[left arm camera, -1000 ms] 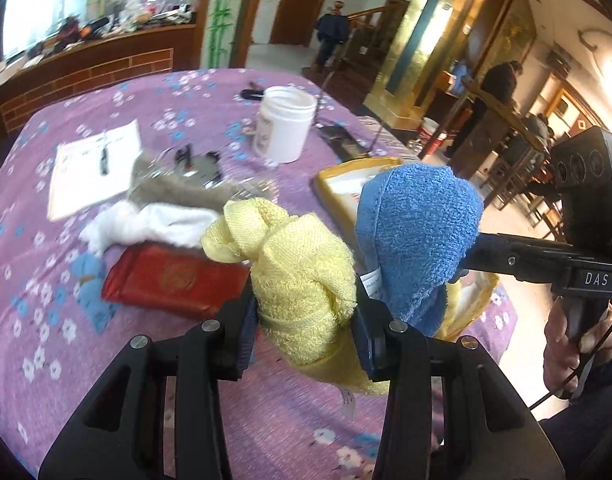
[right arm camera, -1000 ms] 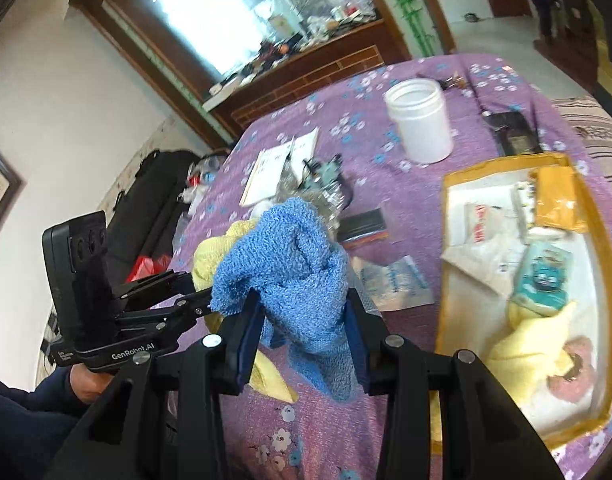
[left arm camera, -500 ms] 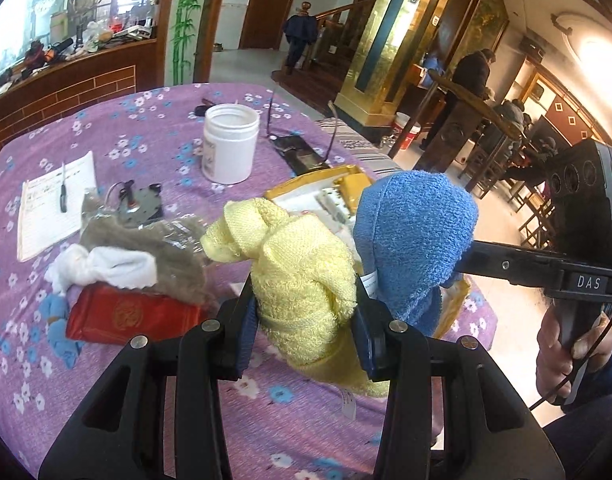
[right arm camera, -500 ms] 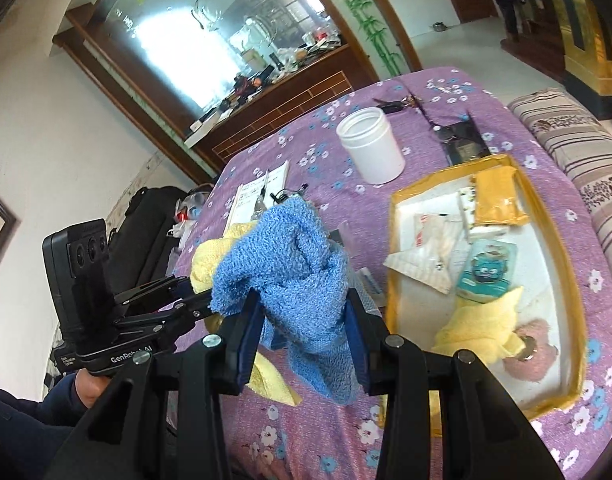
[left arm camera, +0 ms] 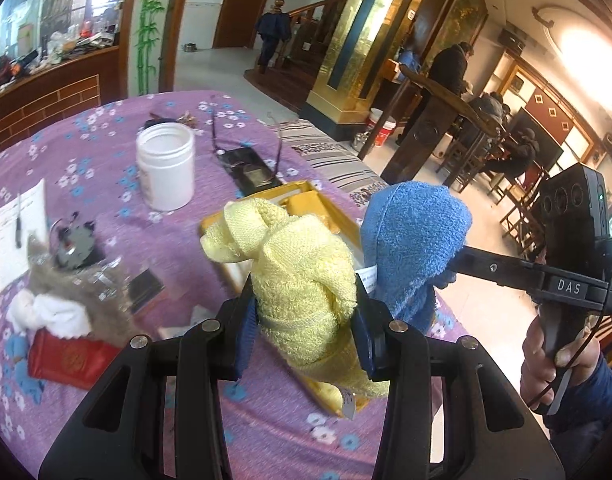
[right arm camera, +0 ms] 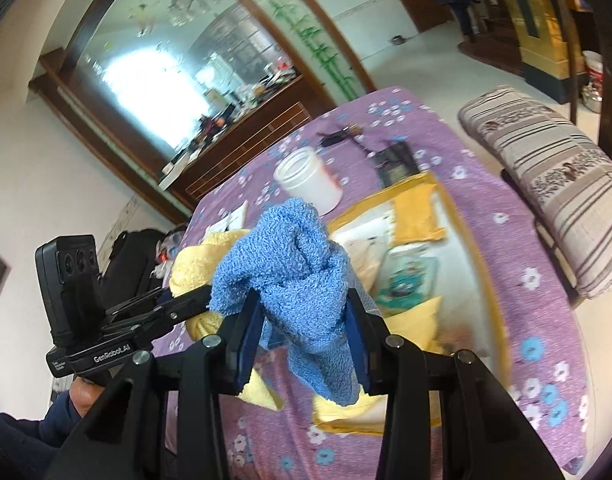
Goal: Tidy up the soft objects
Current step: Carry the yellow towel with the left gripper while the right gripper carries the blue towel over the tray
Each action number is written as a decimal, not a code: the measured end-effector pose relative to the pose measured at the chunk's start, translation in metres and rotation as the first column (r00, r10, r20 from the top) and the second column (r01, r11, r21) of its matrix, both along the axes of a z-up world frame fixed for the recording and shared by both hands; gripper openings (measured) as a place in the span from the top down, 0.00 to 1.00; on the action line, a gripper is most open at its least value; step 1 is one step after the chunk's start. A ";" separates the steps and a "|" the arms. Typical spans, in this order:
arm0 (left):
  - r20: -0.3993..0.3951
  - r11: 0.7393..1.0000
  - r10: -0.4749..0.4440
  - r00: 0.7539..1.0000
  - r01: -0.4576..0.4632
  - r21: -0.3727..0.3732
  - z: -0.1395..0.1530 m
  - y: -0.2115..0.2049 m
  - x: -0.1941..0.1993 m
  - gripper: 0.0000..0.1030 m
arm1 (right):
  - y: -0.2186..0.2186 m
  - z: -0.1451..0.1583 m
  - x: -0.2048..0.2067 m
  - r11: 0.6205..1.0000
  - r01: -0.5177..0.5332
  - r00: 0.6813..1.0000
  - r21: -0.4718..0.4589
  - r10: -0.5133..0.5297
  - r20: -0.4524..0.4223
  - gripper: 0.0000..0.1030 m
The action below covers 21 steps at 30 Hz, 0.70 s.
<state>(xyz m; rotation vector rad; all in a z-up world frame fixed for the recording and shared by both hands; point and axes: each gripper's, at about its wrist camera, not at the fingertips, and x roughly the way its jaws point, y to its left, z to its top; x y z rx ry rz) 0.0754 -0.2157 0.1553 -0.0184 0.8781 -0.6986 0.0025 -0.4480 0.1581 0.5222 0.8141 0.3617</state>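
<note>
Left gripper (left arm camera: 304,332): clenched on yellow towel (left arm camera: 302,276), bunched and lifted clear of the table, probably so it travels as one bundle. Right gripper (right arm camera: 304,334): clenched on blue towel (right arm camera: 294,276), likewise bunched and carried, just beside the yellow one. Tray (right arm camera: 501,316), yellow-rimmed, under and beyond both towels: holds a yellow cloth (right arm camera: 415,210), packets and another pale yellow piece; likely the collecting place, hence both towels held over it. Left of tray: red booklet (left arm camera: 68,358), white cloth (left arm camera: 46,312) and grey fluffy piece (left arm camera: 42,276), apparently unsorted. Farther: white jar (left arm camera: 166,168), paper sheet (left arm camera: 12,240). Floral purple table cover (left arm camera: 86,140) throughout.
</note>
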 end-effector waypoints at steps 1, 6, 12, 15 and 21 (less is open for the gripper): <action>0.001 1.000 -0.009 1.000 0.009 0.002 0.000 -0.007 0.002 0.61 | -0.005 0.000 0.000 1.000 0.010 1.000 0.001 -0.010 0.000 0.62; -0.001 0.999 -0.028 1.000 0.028 0.025 -0.007 -0.034 0.016 0.60 | -0.027 -0.003 0.009 0.999 0.048 0.999 0.000 -0.048 -0.006 0.62; -0.036 0.997 -0.033 0.999 0.035 0.061 -0.030 -0.064 0.044 0.61 | -0.038 -0.018 0.033 0.996 0.074 0.996 -0.051 -0.076 -0.044 0.62; -0.047 0.996 -0.020 0.999 0.024 0.084 -0.043 -0.075 0.058 0.61 | -0.038 -0.030 0.049 0.994 0.071 0.994 -0.087 -0.077 -0.074 0.62; -0.065 0.990 -0.010 0.998 0.019 0.142 -0.071 -0.094 0.075 0.61 | -0.036 -0.058 0.082 0.988 0.065 0.988 -0.138 -0.083 -0.130 0.61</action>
